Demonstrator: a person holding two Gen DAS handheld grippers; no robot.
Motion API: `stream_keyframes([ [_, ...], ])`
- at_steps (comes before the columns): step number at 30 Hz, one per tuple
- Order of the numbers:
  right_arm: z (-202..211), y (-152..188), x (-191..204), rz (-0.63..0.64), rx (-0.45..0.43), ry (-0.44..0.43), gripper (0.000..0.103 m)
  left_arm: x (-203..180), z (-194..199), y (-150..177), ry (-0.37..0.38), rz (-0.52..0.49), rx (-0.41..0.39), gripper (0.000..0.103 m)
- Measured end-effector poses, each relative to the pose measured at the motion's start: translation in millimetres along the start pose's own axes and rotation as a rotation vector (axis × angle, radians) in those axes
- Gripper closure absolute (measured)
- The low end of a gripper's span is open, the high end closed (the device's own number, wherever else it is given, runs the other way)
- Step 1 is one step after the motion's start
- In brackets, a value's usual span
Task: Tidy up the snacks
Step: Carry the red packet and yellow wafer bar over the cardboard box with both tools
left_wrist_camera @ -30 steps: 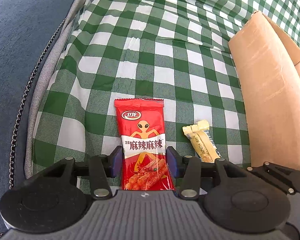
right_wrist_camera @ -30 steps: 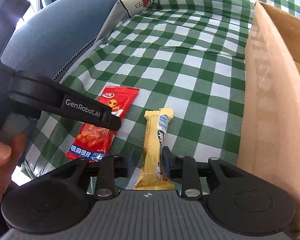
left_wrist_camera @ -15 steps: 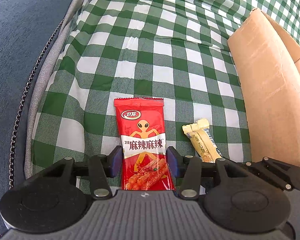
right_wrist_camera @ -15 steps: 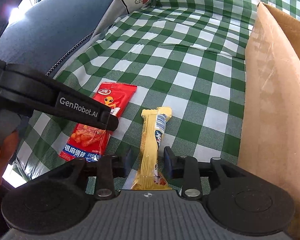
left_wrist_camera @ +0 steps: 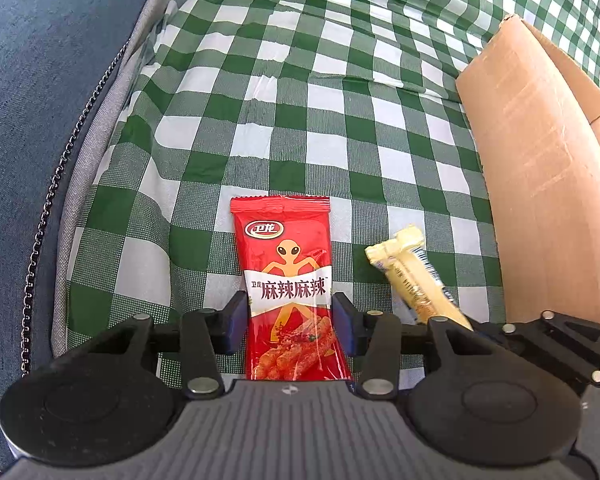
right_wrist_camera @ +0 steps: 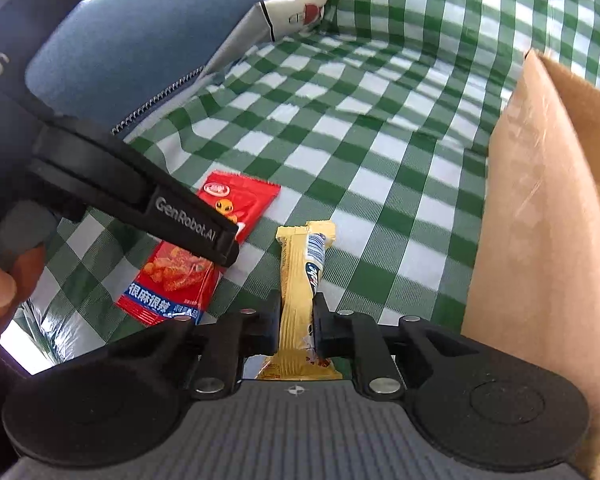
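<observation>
Right fingers (right_wrist_camera: 324, 320) newly tight on yellow bar (right_wrist_camera: 300, 280)

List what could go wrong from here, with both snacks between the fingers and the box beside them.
1. The right hand-held gripper pinches the yellow snack bar near its lower end, so the long free end could droop or swing on lifting.
2. The left hand-held gripper only flanks the red snack packet; its pads look barely touching, so the slick, flat wrapper may slip.
3. The cardboard box wall stands high beside both; a low carry could snag a snack on its rim.
</observation>
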State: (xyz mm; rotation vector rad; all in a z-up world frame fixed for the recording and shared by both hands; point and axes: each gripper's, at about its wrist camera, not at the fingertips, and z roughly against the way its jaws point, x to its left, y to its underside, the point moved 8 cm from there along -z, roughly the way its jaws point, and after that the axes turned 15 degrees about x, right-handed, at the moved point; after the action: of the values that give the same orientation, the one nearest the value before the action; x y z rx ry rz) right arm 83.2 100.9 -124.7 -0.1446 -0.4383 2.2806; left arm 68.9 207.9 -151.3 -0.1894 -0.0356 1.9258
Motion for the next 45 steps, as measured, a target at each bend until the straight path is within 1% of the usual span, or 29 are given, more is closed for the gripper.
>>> stream_keyframes([
  [4,10,-1,-5,-0.014,-0.039,0.010,0.087,1,4,0,0.010,0.012,-0.018,0.056],
  [7,21,-4,-7,-0.027,-0.085,0.003,0.087,1,10,-1,0.019,0.016,-0.050,0.056],
  [13,51,-12,-10,-0.031,-0.212,-0.016,0.087,1,29,-5,0.057,0.026,-0.150,0.056],
  [15,64,-16,-13,-0.035,-0.264,-0.027,0.087,0,34,-6,0.060,0.023,-0.172,0.056],
  [18,85,-23,-21,-0.045,-0.336,-0.017,0.087,-1,40,-7,0.072,0.024,-0.200,0.056],
  [22,119,-32,-39,-0.064,-0.409,-0.028,0.087,-4,48,-9,0.098,0.020,-0.234,0.056],
  [24,139,-35,-50,-0.056,-0.447,-0.031,0.087,-7,52,-9,0.106,0.016,-0.252,0.056],
  [27,158,-32,-76,-0.062,-0.498,0.001,0.087,-14,57,-12,0.118,0.004,-0.279,0.056],
  [30,158,-20,-110,-0.160,-0.529,-0.004,0.087,-24,61,-16,0.128,-0.007,-0.311,0.056],
  [32,152,-12,-130,-0.235,-0.503,-0.020,0.087,-30,65,-18,0.140,-0.018,-0.333,0.057],
  [35,162,-5,-150,-0.280,-0.545,-0.011,0.087,-42,73,-22,0.168,-0.032,-0.373,0.057],
  [37,167,3,-163,-0.305,-0.565,0.018,0.087,-52,80,-25,0.193,-0.049,-0.413,0.057],
  [40,178,15,-186,-0.357,-0.600,0.057,0.087,-71,95,-30,0.235,-0.083,-0.496,0.057],
  [45,192,34,-221,-0.412,-0.639,0.153,0.087,-116,121,-28,0.330,-0.155,-0.617,0.057],
])
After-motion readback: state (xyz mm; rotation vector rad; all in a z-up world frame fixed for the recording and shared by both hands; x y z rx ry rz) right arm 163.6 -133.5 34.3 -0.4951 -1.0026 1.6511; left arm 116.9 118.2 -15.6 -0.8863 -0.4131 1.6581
